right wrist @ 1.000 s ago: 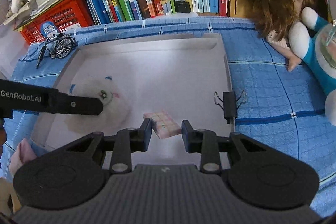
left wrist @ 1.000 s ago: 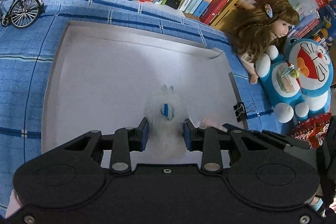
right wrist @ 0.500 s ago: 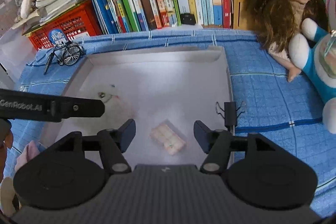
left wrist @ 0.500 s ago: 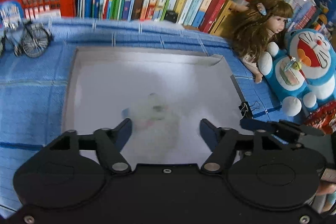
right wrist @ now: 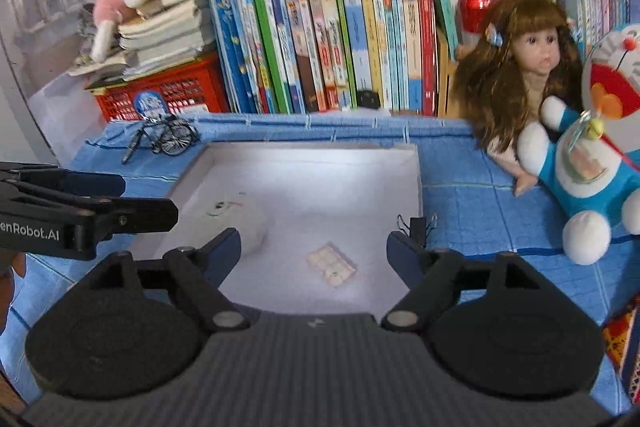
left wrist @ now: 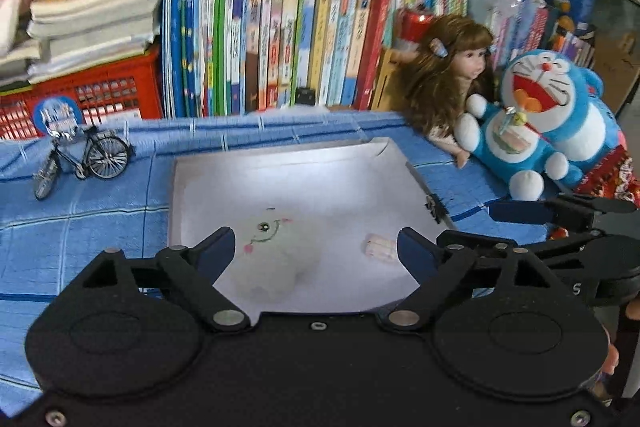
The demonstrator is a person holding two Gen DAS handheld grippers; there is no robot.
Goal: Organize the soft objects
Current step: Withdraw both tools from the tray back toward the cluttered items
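Below, both grippers hovered over the white tray (left wrist: 200,187) with fingers spreading wider and nothing between them: the left gripper (left wrist: 316,247) above the white plush toy (left wrist: 276,259), the right gripper (right wrist: 314,247) above the small pink packet (right wrist: 331,264) near the tray's right edge.

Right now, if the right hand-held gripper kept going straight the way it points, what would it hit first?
Probably the small pink checked pack, lying on the white tray floor between and just beyond the opening, empty jaws of the right hand-held gripper. Depth is uncertain; it might meet bare tray floor instead.
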